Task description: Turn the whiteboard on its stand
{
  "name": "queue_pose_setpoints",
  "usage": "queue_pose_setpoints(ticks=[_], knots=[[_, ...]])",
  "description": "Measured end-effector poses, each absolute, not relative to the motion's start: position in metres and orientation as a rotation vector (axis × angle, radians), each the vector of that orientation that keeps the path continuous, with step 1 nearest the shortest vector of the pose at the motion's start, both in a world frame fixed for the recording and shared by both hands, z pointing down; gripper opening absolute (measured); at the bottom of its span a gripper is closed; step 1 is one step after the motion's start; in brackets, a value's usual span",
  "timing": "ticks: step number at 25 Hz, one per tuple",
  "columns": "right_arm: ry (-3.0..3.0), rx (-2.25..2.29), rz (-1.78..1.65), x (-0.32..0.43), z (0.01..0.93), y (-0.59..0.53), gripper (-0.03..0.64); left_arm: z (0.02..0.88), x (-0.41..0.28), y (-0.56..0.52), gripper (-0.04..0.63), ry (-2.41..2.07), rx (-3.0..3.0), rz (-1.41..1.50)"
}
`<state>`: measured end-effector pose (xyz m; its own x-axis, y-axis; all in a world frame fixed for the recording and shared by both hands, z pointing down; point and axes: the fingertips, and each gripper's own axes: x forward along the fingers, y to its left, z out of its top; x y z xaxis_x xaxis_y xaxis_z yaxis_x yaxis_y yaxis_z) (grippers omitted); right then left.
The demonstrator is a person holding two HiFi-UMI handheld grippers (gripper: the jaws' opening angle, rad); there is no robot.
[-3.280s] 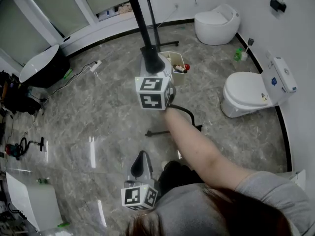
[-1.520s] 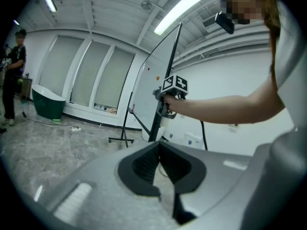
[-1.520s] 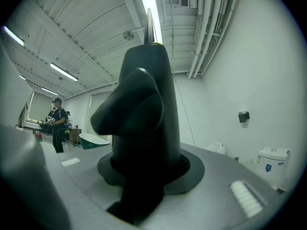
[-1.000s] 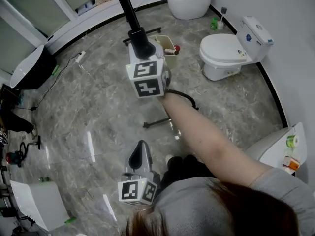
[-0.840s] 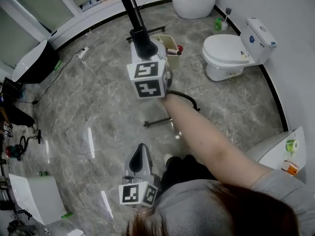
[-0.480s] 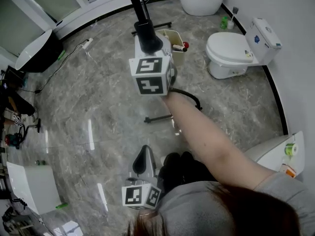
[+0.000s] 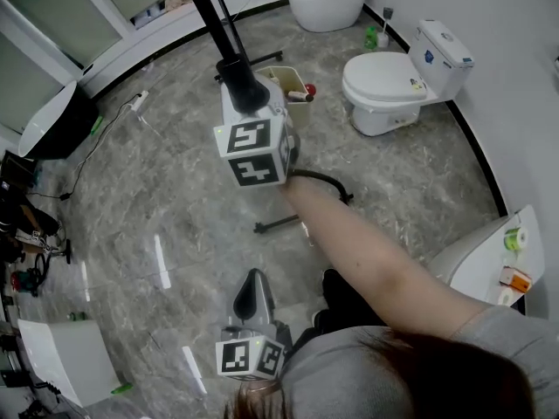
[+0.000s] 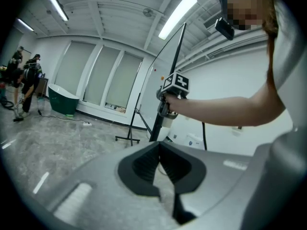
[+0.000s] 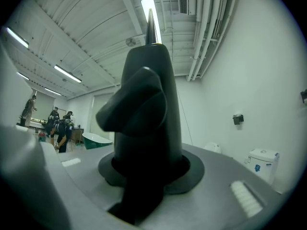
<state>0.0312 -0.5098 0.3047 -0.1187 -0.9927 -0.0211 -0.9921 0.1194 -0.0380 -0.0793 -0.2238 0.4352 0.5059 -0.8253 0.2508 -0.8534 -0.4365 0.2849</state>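
Whiteboard: tall black-edged whiteboard [image 7: 206, 14], upright on the grey marble-patterned floor [image 7: 157, 182]; from the head view it shows edge-on, as a thin dark bar.
Stand: black tubular stand feet [image 7: 279, 225] lie on the floor under the person's outstretched right forearm [image 7: 367, 251].
Right gripper: grey right gripper [image 7: 236, 75] with its marker cube is held out level and pinches the whiteboard's black edge; its jaws have just been closing with that edge between them.
Left gripper: grey left gripper [image 7: 251, 282] is low and close to the person's body, well apart from the whiteboard; its jaws are pressed together at the tips with nothing between them.
Head view only: white toilet with cistern [image 7: 389, 77] by the wall, and a cream waste bin [image 7: 293, 84] just beside the whiteboard's far foot.
Left gripper view only: the right gripper from the side, clamped on the board's edge, which runs up toward a ceiling strip light [image 8: 177, 16].
Right gripper view only: the edge rising as a thin blade out of the dark jaws.
Both gripper views: people standing near a dark green bathtub [image 8: 62, 102] across the room.
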Motion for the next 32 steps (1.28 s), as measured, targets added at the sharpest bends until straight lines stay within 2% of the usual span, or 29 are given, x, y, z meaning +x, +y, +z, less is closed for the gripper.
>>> queue_pose_setpoints(ticks=[32], knots=[[2.219,-2.201,0.03,0.04,0.306,-0.345,0.086,0.425,-0.092,-0.096,0.0,-1.121,2.532,0.127]])
